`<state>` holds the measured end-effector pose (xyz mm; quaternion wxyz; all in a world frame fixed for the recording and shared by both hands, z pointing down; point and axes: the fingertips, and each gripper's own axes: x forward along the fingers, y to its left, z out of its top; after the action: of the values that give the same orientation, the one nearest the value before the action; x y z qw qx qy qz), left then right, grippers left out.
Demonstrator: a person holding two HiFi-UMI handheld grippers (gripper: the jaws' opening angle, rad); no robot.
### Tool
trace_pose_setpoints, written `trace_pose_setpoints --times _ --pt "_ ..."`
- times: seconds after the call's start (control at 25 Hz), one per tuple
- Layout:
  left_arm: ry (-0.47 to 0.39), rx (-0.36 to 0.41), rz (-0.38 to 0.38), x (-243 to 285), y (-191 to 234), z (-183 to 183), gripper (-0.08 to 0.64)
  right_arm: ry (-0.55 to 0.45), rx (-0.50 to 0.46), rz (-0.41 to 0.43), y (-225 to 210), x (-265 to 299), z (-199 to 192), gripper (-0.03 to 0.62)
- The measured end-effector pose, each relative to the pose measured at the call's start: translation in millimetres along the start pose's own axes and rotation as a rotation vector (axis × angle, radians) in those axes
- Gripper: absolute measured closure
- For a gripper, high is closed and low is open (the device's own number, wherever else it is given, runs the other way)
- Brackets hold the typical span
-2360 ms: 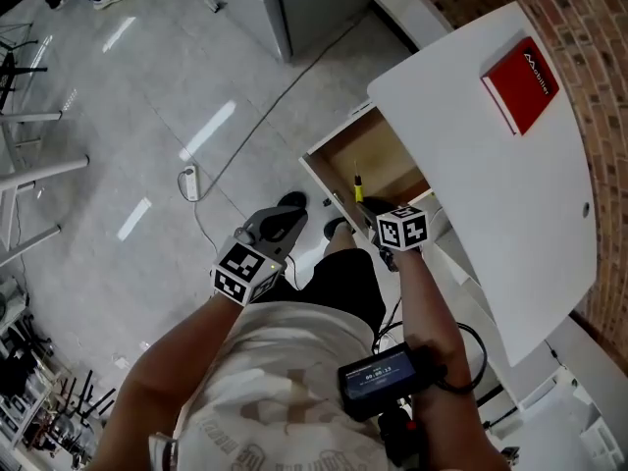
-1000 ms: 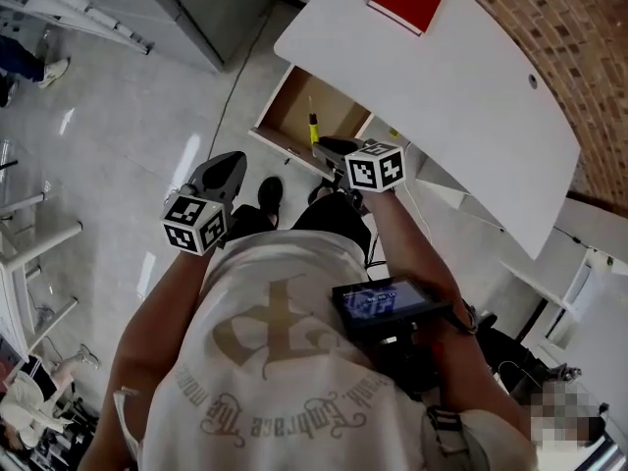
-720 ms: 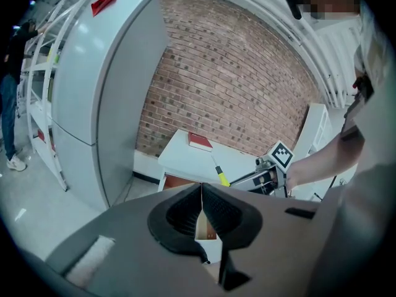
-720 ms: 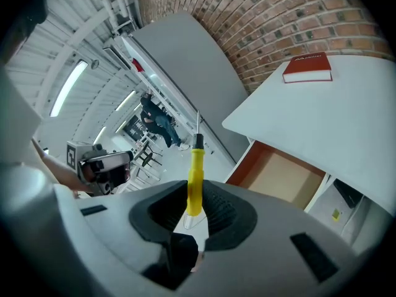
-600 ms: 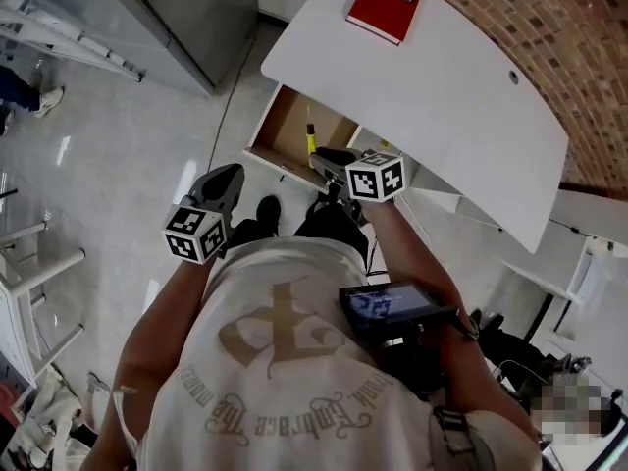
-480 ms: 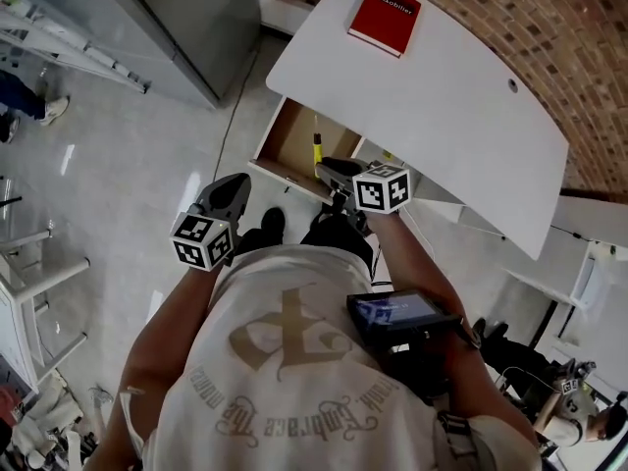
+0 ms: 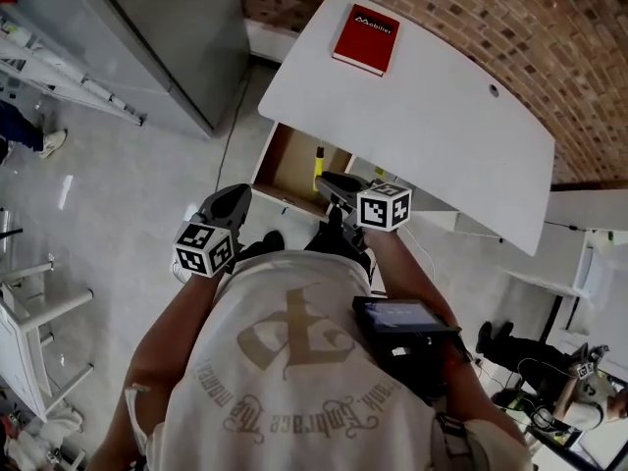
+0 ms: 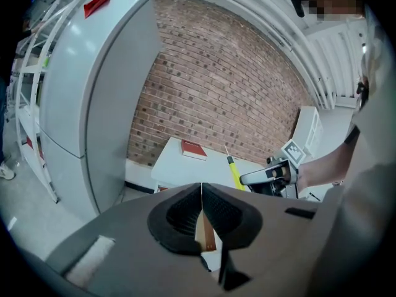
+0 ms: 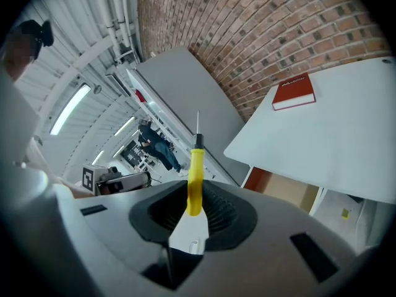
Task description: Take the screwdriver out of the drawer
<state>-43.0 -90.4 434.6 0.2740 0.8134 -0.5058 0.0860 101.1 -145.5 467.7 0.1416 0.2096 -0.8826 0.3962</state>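
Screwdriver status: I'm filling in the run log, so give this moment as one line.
right gripper: shut on screwdriver, tip up | left gripper: shut, empty | drawer: open | red book: on desk

Screwdriver at the right gripper's tip, by the open drawer.
The right gripper [image 7: 324,179] pointed toward eleven o'clock, and the yellow screwdriver [image 7: 319,157] stuck out from its tip, seen against the open drawer [image 7: 285,160]. The left gripper [image 7: 235,198] hung at nine o'clock of it, well apart, over the floor. A red book [image 7: 365,39] lay on the white table [image 7: 442,116] at twelve o'clock.
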Motion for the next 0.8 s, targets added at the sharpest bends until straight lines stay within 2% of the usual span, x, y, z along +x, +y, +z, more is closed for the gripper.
trace_pose_setpoints --times 0.32,0.8 --pt "-0.005 0.047 -0.062 3.1 -5.3 14.3 0.551 -0.125 0.012 -0.011 19.5 -21.4 14.0 0.529" --pt "0.012 0.102 -0.177 19.1 -30.9 20.3 0.551 -0.28 0.045 -0.044 30.8 -56.1 14.0 0.529"
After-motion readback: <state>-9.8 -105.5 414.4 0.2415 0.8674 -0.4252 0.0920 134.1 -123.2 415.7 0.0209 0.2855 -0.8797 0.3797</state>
